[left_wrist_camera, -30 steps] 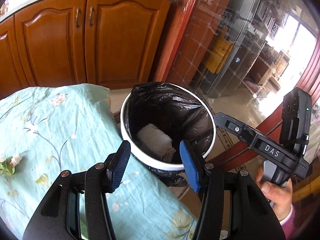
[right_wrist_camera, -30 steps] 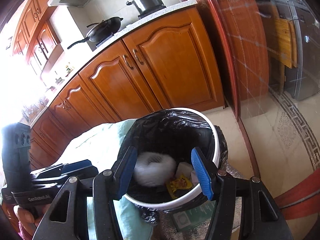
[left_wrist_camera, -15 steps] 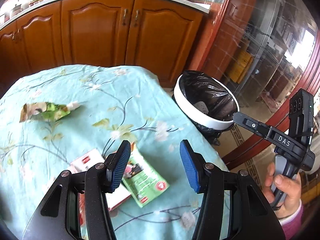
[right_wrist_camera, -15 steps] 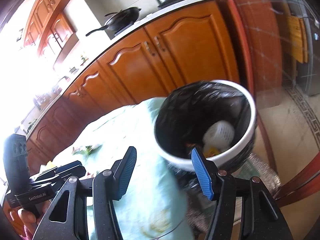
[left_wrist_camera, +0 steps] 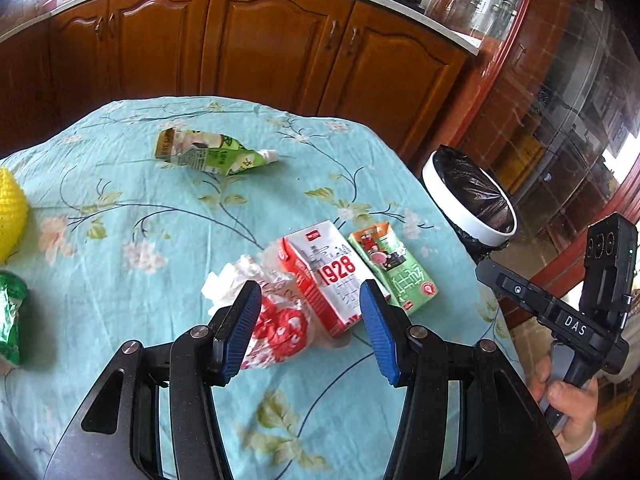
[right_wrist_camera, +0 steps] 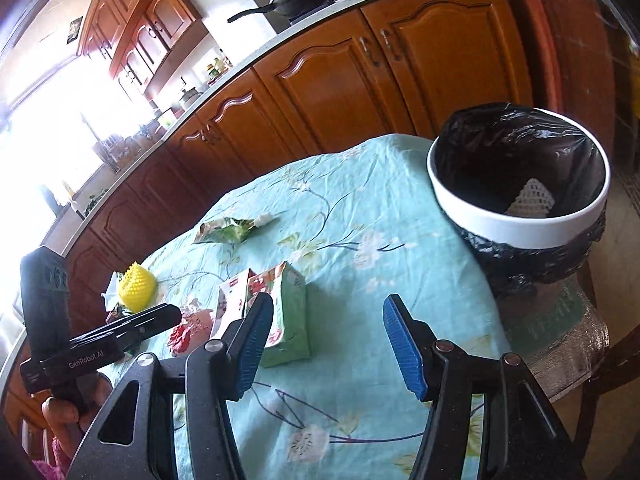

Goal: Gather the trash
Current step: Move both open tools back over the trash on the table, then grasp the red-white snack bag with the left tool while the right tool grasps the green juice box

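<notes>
Roughly left to right on the floral tablecloth (left_wrist_camera: 120,208): a yellow spiky ball (left_wrist_camera: 11,212) and a green foil wrapper (left_wrist_camera: 10,316) sit at the far left edge, out of easy reach of either tool, so they look like later picks. A flattened green pouch (left_wrist_camera: 208,154) lies alone toward the back. Nearer the middle, the litter bunches up: a crumpled tissue (left_wrist_camera: 230,280) touches a red-printed plastic bag (left_wrist_camera: 280,324), which lies against a red and white carton (left_wrist_camera: 332,276), with a green carton (left_wrist_camera: 394,266) just beside that. The left gripper (left_wrist_camera: 308,326) hangs over this cluster, jaws partly apart and empty, framing the bag and the red carton, likely lined up for that grab. The right gripper (right_wrist_camera: 326,344) is also half spread with nothing between its pads, bare cloth under it; the green carton is just off its left finger, so probably its target. At the far right, the bin (right_wrist_camera: 516,220), white rim, black liner, stands off the table's edge and lower than the top, handy for short drops; something white and netted already lies inside. Most trash is still on the table.
</notes>
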A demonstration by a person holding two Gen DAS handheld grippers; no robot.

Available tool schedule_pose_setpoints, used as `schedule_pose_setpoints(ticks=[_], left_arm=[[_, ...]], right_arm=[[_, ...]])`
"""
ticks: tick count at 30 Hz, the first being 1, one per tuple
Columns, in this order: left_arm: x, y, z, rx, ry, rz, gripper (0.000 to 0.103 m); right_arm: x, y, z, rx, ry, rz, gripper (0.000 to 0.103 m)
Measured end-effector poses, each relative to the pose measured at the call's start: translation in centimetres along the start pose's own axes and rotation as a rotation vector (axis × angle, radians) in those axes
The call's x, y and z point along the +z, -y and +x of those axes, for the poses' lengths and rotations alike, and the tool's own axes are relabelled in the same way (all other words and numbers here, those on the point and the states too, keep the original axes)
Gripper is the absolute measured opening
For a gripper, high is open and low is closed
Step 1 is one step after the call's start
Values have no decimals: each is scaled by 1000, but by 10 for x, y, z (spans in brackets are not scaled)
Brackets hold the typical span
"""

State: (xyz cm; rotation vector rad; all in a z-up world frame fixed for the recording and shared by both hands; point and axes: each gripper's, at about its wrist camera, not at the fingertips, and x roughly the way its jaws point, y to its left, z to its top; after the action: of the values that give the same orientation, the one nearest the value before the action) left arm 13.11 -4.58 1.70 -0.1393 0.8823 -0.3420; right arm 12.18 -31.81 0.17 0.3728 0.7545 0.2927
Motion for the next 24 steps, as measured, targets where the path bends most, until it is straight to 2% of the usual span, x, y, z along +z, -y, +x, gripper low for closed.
schedule_pose_setpoints(ticks=[6, 7, 12, 15, 24], left_arm=[[-11, -16, -8, 18, 4, -21, 52], [-12, -18, -8, 18, 2, -23, 56], [-15, -24, -2, 43, -13, -22, 63], [-16, -28, 3, 49, -22, -24, 64], [-13, -35, 23, 57, -57, -20, 64]], right_arm=[[-15, -29, 13, 14, -42, -60, 60], [-17, -34, 16, 15, -48, -70, 60], [-24, -52, 27, -1, -73, -140, 60], [-25, -56, 34, -15, -84, -175, 65], [-21, -57, 55, -34, -116, -214, 65]])
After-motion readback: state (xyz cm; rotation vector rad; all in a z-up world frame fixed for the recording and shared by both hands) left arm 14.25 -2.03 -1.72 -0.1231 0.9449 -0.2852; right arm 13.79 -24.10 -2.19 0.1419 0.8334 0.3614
